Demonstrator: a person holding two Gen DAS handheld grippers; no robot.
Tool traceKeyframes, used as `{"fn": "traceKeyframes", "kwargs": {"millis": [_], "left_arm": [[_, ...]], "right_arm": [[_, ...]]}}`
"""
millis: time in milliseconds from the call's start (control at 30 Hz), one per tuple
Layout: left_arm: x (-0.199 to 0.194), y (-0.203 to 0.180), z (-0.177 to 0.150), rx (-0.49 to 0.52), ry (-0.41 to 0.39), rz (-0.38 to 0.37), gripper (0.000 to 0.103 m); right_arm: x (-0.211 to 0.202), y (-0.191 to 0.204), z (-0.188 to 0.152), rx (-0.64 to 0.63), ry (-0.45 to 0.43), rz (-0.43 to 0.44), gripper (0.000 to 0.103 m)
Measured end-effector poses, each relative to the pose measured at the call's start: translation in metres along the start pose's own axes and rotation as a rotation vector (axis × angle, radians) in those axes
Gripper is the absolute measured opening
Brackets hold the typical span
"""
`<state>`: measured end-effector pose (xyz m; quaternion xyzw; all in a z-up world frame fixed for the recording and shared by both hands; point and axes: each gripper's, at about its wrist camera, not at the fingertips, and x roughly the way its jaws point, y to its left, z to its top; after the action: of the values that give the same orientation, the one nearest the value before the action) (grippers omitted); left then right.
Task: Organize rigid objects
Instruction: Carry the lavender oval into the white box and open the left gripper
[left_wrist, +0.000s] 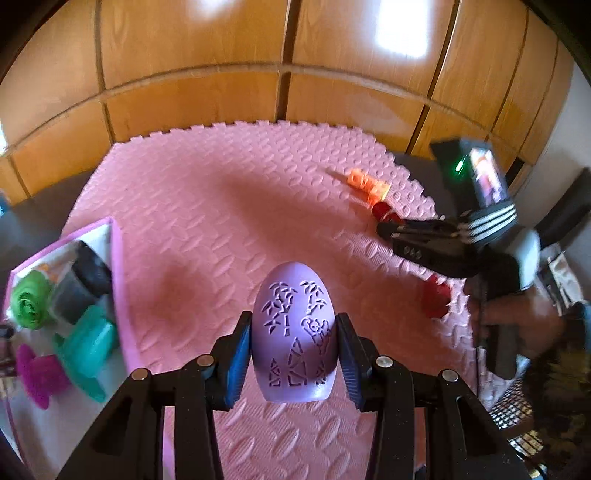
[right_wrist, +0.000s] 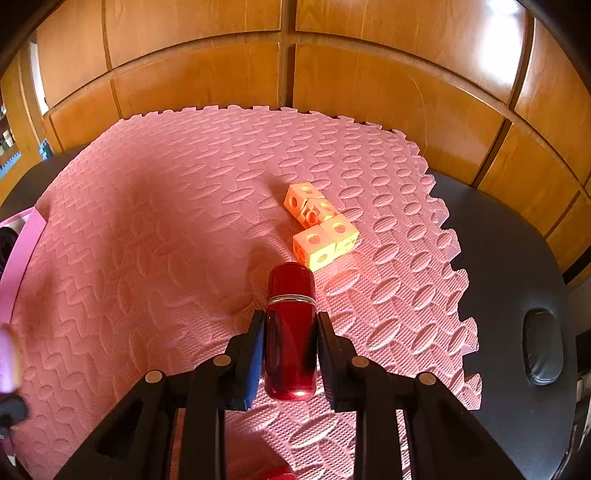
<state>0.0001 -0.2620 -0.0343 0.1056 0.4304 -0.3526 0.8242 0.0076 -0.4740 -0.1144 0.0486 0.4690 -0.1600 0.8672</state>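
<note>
Bin (left_wrist: 117, 280) contents blur at the frame edge. Left gripper (left_wrist: 293, 354) clamps a lilac carved egg (left_wrist: 293, 314); right gripper (right_wrist: 291, 350) pinches a glossy red capsule (right_wrist: 291, 332) near orange cubes (right_wrist: 319, 225)

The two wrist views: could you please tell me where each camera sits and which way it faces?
Left wrist: on the left hand-held gripper, looking down along its fingers at the lilac egg it clamps; right hand-held gripper in view.
Right wrist: on that gripper, looking down at the clamped red bottle.
Shared: pink mat, orange cubes, wooden doors.
</note>
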Motion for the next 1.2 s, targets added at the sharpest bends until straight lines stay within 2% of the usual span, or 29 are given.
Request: {"fn": "traceKeyframes", "kwargs": {"millis": [167, 267, 433, 600, 967, 1133, 1200], "left_arm": [[-0.037, 0.02, 0.003, -0.055, -0.06, -0.009, 0.044], [-0.06, 0.046, -0.005, -0.113, -0.082, 0.007, 0.044], [-0.072, 0.09, -0.034, -0.204, -0.046, 0.069, 0.044], [-0.063, 0.122, -0.061, -0.306, 0.021, 0.081, 0.044], [-0.026, 0.123, -0.07, -0.329, 0.087, 0.043, 0.043], [-0.021, 0.126, -0.073, -0.338, 0.083, 0.041, 0.043], [-0.023, 0.13, -0.074, -0.353, 0.076, 0.044, 0.047]], "right_arm": [[0.0, 0.001, -0.001, -0.009, -0.008, -0.008, 0.025], [0.0, 0.002, 0.0, -0.012, -0.01, -0.011, 0.025], [-0.001, 0.003, -0.001, -0.014, -0.013, -0.017, 0.025], [-0.001, 0.004, -0.001, -0.018, -0.017, -0.028, 0.025], [-0.002, 0.005, -0.003, -0.017, -0.022, -0.041, 0.025], [-0.002, 0.006, -0.002, -0.021, -0.022, -0.045, 0.025], [-0.001, 0.006, -0.002, -0.022, -0.022, -0.047, 0.025]]}}
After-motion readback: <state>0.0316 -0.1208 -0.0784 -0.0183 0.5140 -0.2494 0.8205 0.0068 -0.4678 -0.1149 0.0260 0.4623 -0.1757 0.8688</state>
